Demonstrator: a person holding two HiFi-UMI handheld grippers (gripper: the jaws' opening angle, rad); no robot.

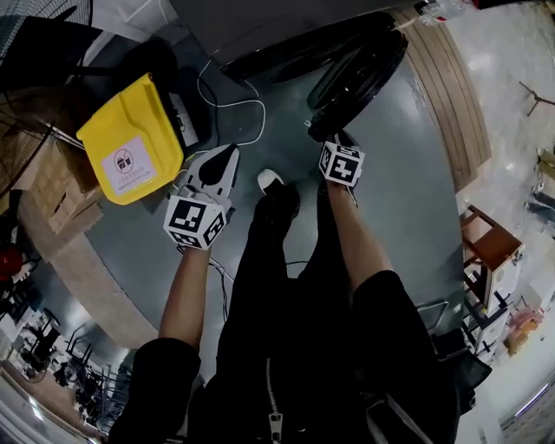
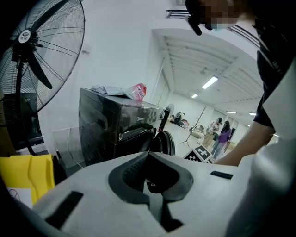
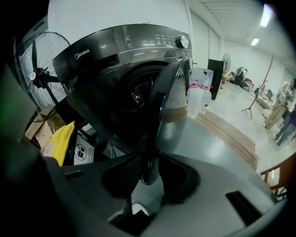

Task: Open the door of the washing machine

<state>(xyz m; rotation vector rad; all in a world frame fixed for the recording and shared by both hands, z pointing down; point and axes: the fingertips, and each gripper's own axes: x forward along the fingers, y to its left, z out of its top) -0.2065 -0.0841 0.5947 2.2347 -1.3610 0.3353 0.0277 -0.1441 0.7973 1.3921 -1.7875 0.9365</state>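
Note:
The dark grey washing machine [image 3: 129, 46] stands ahead, and its round door [image 3: 169, 92] is swung partly open. The door's lower rim runs down between my right gripper's [image 3: 149, 159] jaws, which are shut on it. From the head view the door [image 1: 360, 74] juts out from the machine [image 1: 251, 26], with my right gripper [image 1: 334, 139] at its near edge. My left gripper [image 1: 227, 152] hangs to the left, apart from the machine, beside the yellow sign. In the left gripper view its jaws [image 2: 148, 153] meet with nothing between them, and the machine [image 2: 115, 125] is further off.
A yellow floor sign [image 1: 130, 143] stands left of the machine, with white cables [image 1: 230, 100] behind it. A standing fan [image 2: 37, 55] and cardboard boxes [image 1: 48, 186] are further left. A pack of water bottles [image 3: 200, 92] and a wooden strip [image 1: 451, 95] lie to the right. My shoe [image 1: 270, 179] is below.

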